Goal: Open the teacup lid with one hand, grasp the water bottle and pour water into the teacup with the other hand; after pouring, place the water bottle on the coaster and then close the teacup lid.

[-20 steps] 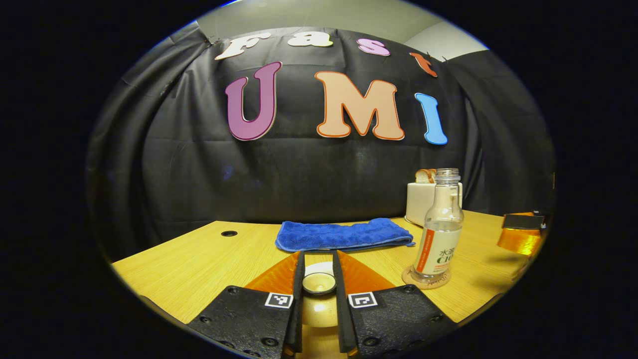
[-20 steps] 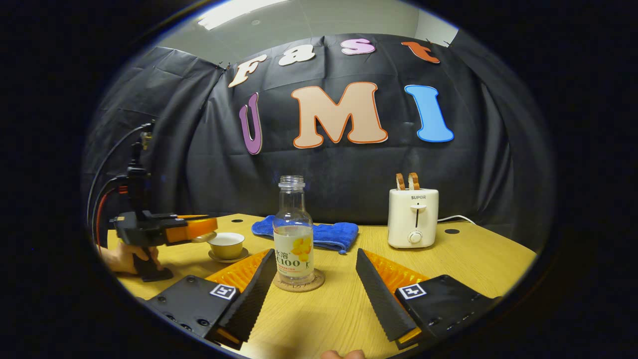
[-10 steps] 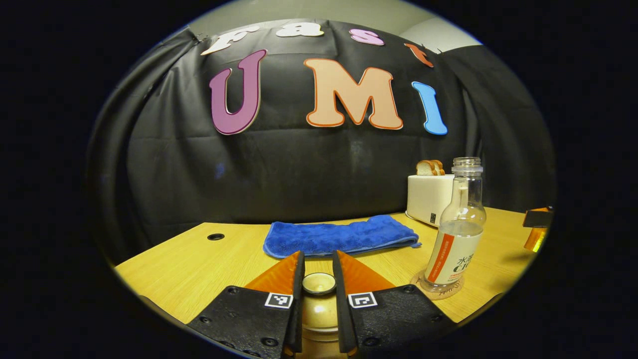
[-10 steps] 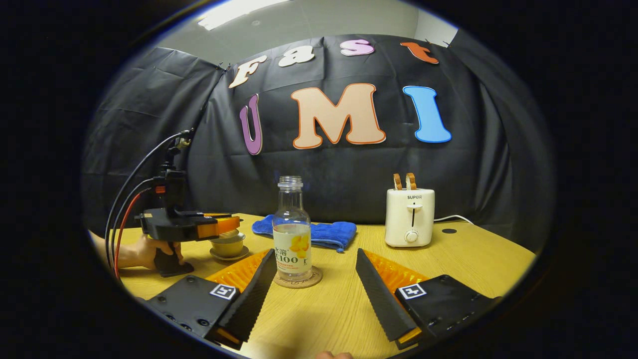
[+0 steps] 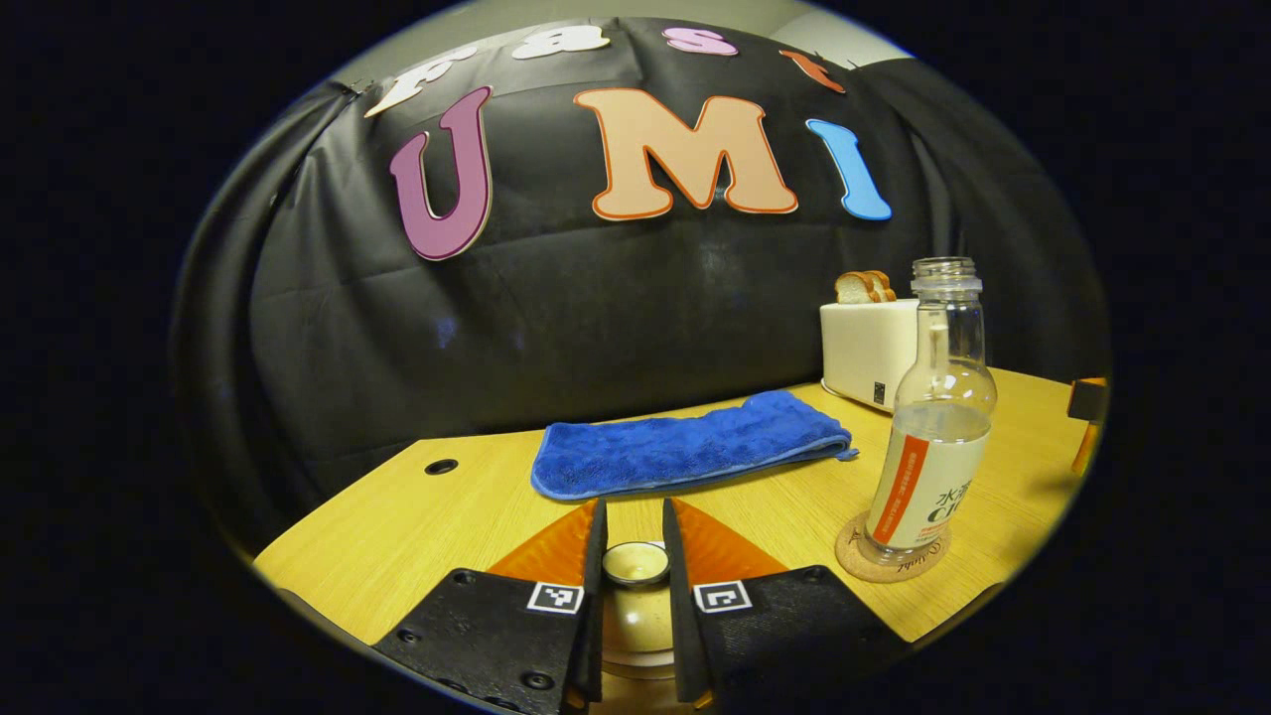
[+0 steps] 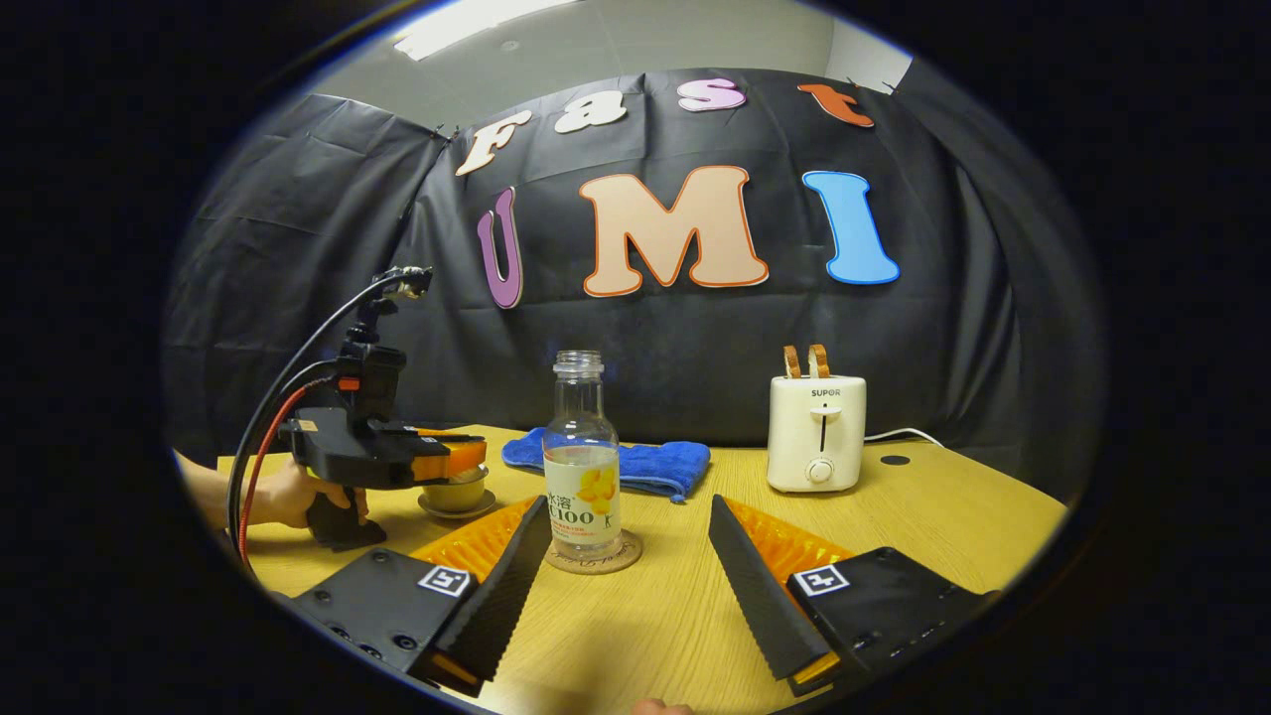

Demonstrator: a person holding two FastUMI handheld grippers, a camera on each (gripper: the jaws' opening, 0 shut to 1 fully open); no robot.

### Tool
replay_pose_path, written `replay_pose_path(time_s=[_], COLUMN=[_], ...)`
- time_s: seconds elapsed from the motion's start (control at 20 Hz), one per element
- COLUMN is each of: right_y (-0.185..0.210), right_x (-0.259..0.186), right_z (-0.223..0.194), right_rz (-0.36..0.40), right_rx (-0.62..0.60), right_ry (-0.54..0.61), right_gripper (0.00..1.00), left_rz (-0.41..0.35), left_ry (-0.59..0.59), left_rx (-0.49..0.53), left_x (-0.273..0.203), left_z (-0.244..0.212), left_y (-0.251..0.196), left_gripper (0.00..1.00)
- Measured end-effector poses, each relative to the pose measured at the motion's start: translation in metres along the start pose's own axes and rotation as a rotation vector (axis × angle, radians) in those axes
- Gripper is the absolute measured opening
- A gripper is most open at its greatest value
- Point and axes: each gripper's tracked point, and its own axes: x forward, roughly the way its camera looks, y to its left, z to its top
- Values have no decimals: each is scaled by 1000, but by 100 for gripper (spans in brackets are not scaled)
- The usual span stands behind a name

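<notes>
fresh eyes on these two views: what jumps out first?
The uncapped water bottle, part full, stands upright on a cork coaster mid-table, between the open fingers of the right gripper. On the left of the right gripper view, the left gripper pinches the knob of the teacup lid over the teacup. A blue towel and white toaster sit behind.

A staged recording booth — black cloth wall (image 6: 328, 248), wooden table (image 6: 953, 516), toaster (image 6: 816, 434).
</notes>
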Motion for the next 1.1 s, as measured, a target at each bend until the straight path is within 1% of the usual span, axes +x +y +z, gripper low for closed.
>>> replay_pose_path(time_s=[0.15, 0.2, 0.25, 0.35, 0.4, 0.45, 0.5, 0.55, 0.6, 0.7, 0.75, 0.8, 0.9, 1.1], right_y=[0, 0, 0, 0, 1, 1, 1, 1, 1, 0, 1, 0, -1, -7], right_x=[0, -1, 0, 0, 0, 0, -1, 0, 0, 0, 0, 0, 0, 0], right_z=[0, 0, 0, 0, -1, 0, -1, -1, 0, 0, -1, -1, -1, 0], right_rz=[4, 4, 4, 4, 4, 4, 4, 4, 4, 3, 2, -1, -6, -35], right_rx=[1, 0, 1, 0, 1, 1, 1, 1, 1, 1, 0, 0, -1, -2], right_ry=[0, 0, 0, 0, 0, 0, 0, 0, 0, 0, 0, 1, 0, -1], right_gripper=[100, 100, 100, 100, 100, 100, 100, 100, 100, 100, 100, 100, 100, 100], left_rz=[4, -5, -6, -1, 6, 9, 9, 17, 36, 58, 66, 76, 78, 99], left_ry=[-2, -7, -21, -34, -36, -45, -48, -56, -64, -93, -119, -159, -133, -138], left_rx=[-3, -10, -20, -33, -37, -43, -46, -54, -60, -92, -117, -144, -147, -148], left_x=[-2, -3, -3, -4, -6, -6, -7, -7, -10, -18, -18, -20, -22, -37], left_z=[0, 1, 3, 4, 4, 5, 6, 6, 7, 11, 13, 19, 11, 12], left_y=[1, 1, 1, 4, 6, 7, 7, 10, 14, 20, 25, 30, 30, 30], left_gripper=[28, 29, 34, 54, 54, 58, 55, 56, 65, 100, 100, 96, 95, 96])
